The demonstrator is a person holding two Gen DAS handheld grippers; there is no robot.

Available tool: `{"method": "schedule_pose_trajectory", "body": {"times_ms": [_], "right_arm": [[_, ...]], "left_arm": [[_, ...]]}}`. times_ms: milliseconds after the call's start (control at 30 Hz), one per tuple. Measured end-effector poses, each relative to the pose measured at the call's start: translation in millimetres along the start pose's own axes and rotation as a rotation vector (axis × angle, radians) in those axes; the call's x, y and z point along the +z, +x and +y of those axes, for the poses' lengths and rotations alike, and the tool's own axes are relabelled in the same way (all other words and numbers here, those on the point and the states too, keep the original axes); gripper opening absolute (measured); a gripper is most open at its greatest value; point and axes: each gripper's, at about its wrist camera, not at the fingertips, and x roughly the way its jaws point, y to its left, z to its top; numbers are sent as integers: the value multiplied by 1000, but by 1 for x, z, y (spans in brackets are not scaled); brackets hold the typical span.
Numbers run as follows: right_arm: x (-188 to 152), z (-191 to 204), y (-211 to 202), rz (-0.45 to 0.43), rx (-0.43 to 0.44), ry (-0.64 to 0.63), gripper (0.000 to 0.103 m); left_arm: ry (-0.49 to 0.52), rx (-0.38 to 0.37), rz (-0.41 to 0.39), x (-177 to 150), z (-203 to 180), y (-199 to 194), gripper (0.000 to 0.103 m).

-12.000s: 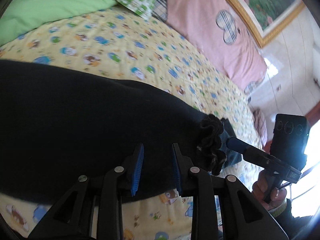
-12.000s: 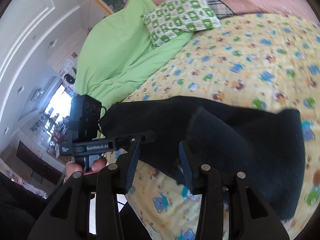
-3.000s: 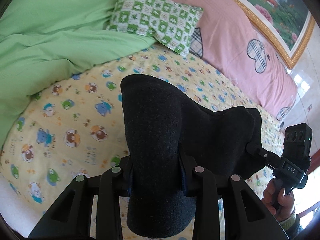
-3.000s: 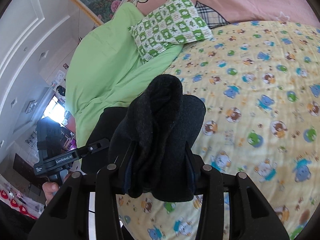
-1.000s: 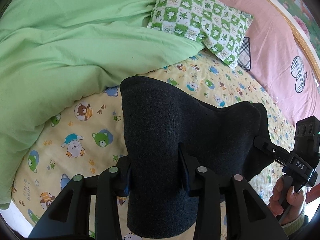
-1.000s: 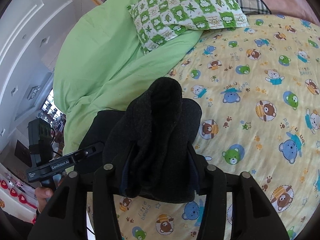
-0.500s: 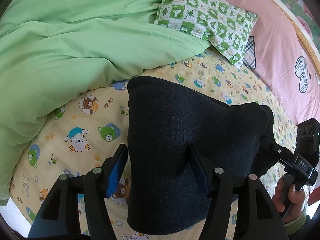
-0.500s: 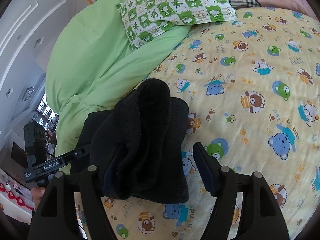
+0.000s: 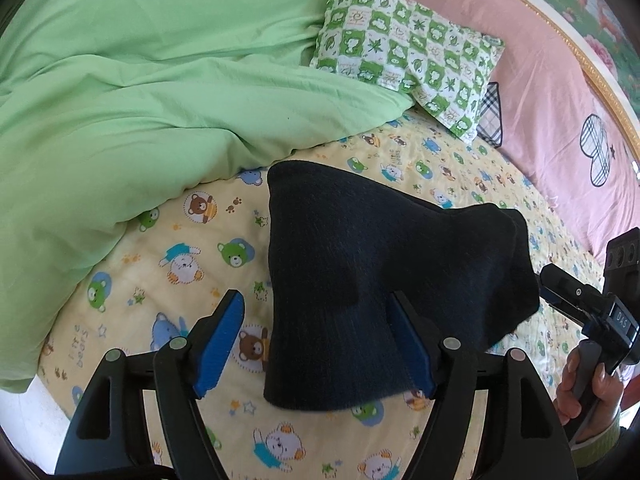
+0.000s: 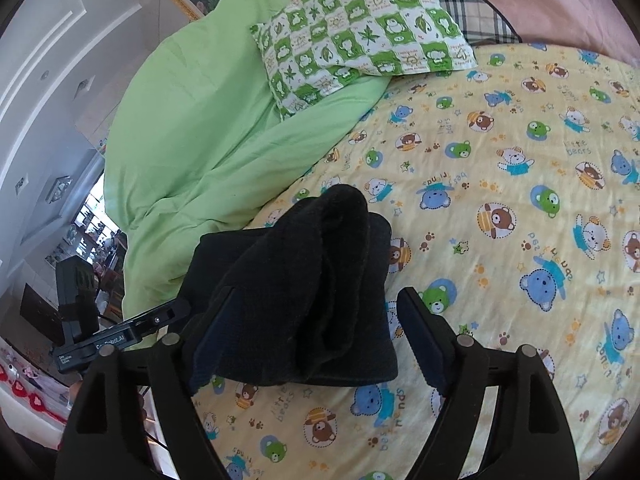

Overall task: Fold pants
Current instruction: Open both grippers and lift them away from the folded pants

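Observation:
The dark navy pants (image 9: 360, 280) lie folded into a compact bundle on the yellow bear-print bedsheet (image 9: 192, 264). My left gripper (image 9: 316, 340) is open, its blue pads wide apart on either side of the bundle's near end. In the right wrist view the pants (image 10: 312, 288) show as a thick stack of folds. My right gripper (image 10: 320, 340) is open too, its fingers spread around that end. The right gripper also shows in the left wrist view (image 9: 580, 304), beside the far end of the bundle.
A crumpled green duvet (image 9: 140, 80) lies left of the pants. A green-and-white checked pillow (image 9: 404, 44) and a pink headboard sheet (image 9: 560, 92) are behind. The bed's edge runs close under both grippers. Open sheet (image 10: 520, 220) lies to the right.
Both grippers, shut on the folded pants a second ago, have opened and let go. The bundle now rests on the sheet near the green duvet.

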Motion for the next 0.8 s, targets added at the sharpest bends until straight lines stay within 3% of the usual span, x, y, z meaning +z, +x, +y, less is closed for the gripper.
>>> {"method": "schedule_pose_trajectory", "body": {"times_ms": [500,800], "right_arm": [[-22,16,-23,-8,-8,-21,86],[-41,22,-36,-21,-33,-65,87]], "left_arm": [[-15,-8,-2,-29,4,-28,77],[68,41,-29,-43,-8,-44,79]]}}
